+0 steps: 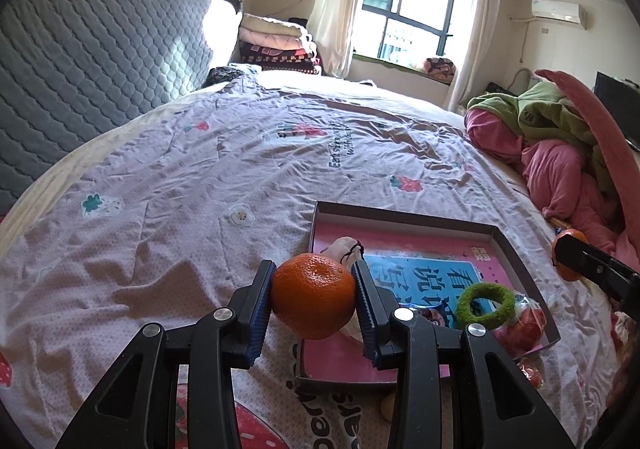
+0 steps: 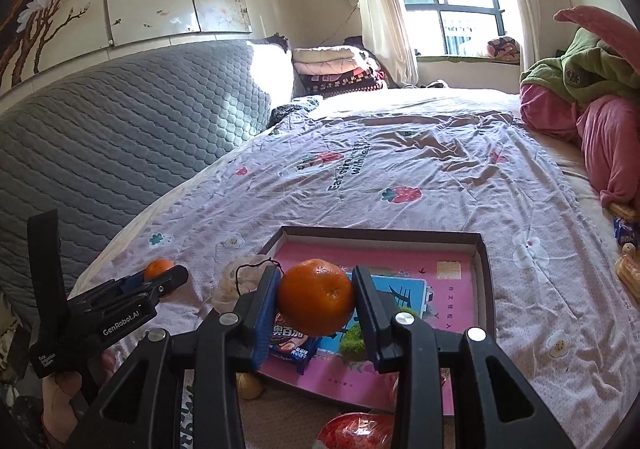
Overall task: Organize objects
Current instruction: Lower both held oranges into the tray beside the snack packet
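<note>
My left gripper (image 1: pixel 314 279) is shut on an orange tangerine (image 1: pixel 314 297), held above the near left corner of a shallow cardboard box (image 1: pixel 516 249) on the bed. My right gripper (image 2: pixel 316 281) is shut on a second tangerine (image 2: pixel 316 297) over the box's (image 2: pixel 486 261) near left part. Each gripper shows in the other's view: the right one (image 1: pixel 570 253) at the box's right side, the left one (image 2: pixel 166 277) left of the box. Inside the box lie a pink and blue book (image 2: pixel 400 261), a green fuzzy ring (image 1: pixel 486 303), a snack packet (image 2: pixel 292 345) and a red wrapped item (image 1: pixel 528 323).
A white drawstring pouch (image 2: pixel 230 285) lies at the box's left edge. A red wrapped ball (image 2: pixel 356 431) and a small yellowish item (image 2: pixel 248 385) sit in front of the box. Pink and green clothes (image 1: pixel 552 153) are piled on the right, with snacks (image 2: pixel 626 237) nearby. A grey quilted headboard (image 1: pixel 88 61) stands on the left.
</note>
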A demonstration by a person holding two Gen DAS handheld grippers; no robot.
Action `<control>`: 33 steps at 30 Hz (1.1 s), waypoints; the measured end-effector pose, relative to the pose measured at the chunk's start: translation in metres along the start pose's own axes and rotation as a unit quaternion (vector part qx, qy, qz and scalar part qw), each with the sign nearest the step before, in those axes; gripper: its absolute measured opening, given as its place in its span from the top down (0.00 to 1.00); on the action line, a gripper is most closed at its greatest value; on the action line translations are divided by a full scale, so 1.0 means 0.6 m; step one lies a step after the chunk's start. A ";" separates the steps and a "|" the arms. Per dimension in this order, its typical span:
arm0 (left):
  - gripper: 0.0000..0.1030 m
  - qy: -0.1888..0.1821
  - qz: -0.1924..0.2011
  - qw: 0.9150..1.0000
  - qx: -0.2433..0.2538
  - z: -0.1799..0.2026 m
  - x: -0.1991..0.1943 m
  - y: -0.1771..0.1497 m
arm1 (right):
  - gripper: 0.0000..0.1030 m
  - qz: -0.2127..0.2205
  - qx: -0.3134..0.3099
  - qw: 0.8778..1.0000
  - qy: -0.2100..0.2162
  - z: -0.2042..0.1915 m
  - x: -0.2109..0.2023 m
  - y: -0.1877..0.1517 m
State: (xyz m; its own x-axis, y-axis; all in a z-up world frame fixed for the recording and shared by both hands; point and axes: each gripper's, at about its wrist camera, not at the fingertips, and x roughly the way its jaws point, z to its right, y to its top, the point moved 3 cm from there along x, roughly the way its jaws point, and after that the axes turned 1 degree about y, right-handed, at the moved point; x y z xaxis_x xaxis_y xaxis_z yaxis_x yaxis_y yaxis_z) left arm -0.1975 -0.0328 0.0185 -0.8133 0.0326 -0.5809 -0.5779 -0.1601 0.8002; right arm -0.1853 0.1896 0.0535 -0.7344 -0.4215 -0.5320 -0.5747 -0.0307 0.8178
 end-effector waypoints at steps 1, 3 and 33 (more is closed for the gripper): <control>0.62 -0.001 -0.002 1.000 -0.001 0.001 0.002 -0.001 | 0.64 0.000 0.000 1.000 0.002 0.001 0.001 0.000; 0.62 -0.003 -0.007 1.000 0.001 0.005 0.008 -0.006 | 0.64 -0.006 -0.001 1.000 0.001 0.003 0.007 -0.003; 0.62 -0.009 -0.063 0.996 0.054 0.062 0.045 -0.057 | 0.64 -0.084 -0.029 0.996 -0.013 -0.013 0.079 -0.084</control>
State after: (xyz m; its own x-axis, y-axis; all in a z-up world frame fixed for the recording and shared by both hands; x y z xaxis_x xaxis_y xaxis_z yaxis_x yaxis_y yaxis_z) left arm -0.2024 0.0103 -0.0189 -0.7340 0.0634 -0.6762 -0.6789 -0.0464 0.7327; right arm -0.1883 0.1643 -0.0111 -0.6388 -0.3820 -0.6678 -0.6696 -0.1515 0.7271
